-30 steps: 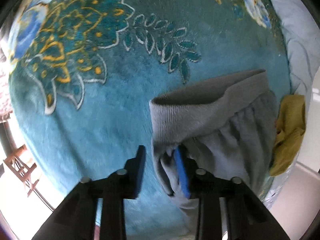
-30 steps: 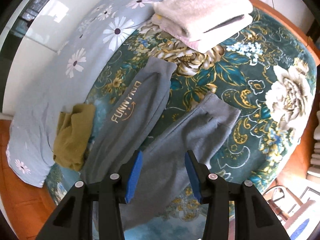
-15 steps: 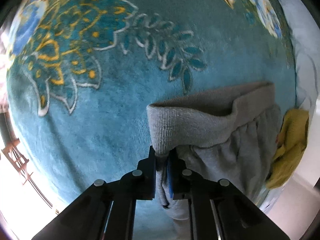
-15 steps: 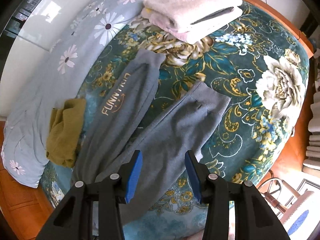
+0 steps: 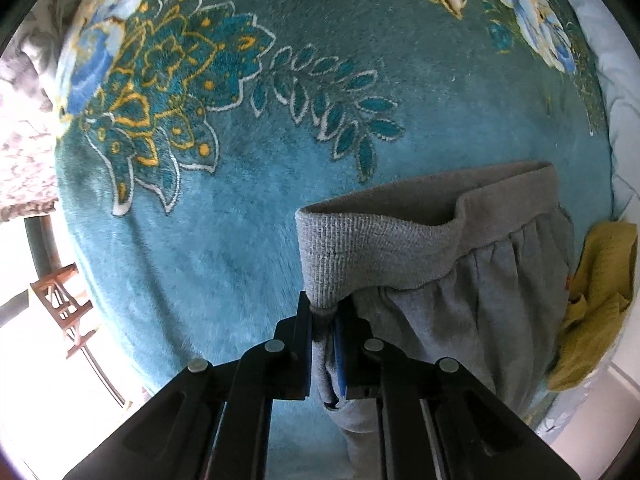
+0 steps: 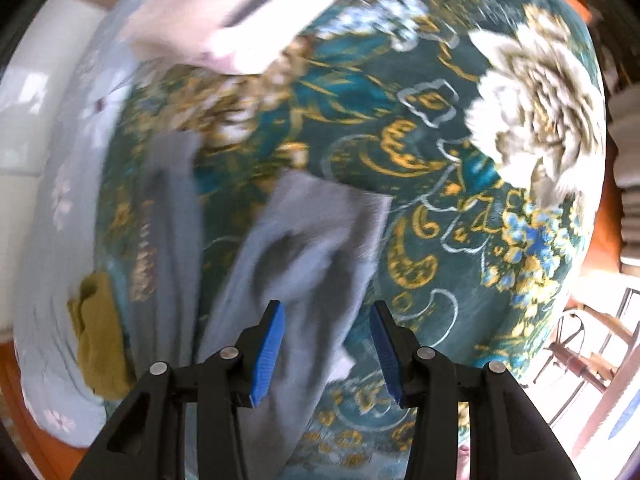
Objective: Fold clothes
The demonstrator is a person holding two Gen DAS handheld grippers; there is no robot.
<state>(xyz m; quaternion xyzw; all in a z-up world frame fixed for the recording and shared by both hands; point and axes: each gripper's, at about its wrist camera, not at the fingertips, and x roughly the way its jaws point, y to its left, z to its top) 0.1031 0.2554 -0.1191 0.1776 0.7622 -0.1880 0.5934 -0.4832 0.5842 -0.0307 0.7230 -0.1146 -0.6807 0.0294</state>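
Pinching ribbed grey waistband point(image 5: 380, 248) between fingers point(image 5: 306, 340)

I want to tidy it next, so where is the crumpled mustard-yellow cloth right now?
The crumpled mustard-yellow cloth lies at the right edge of the left wrist view, beside the grey sweatpants, where the teal floral blanket meets the pale blue sheet.

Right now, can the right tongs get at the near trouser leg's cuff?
Probably yes. The right tongs stand open above the grey trouser leg, and nothing lies over the cuff ahead on the blanket. The view is blurred, though.
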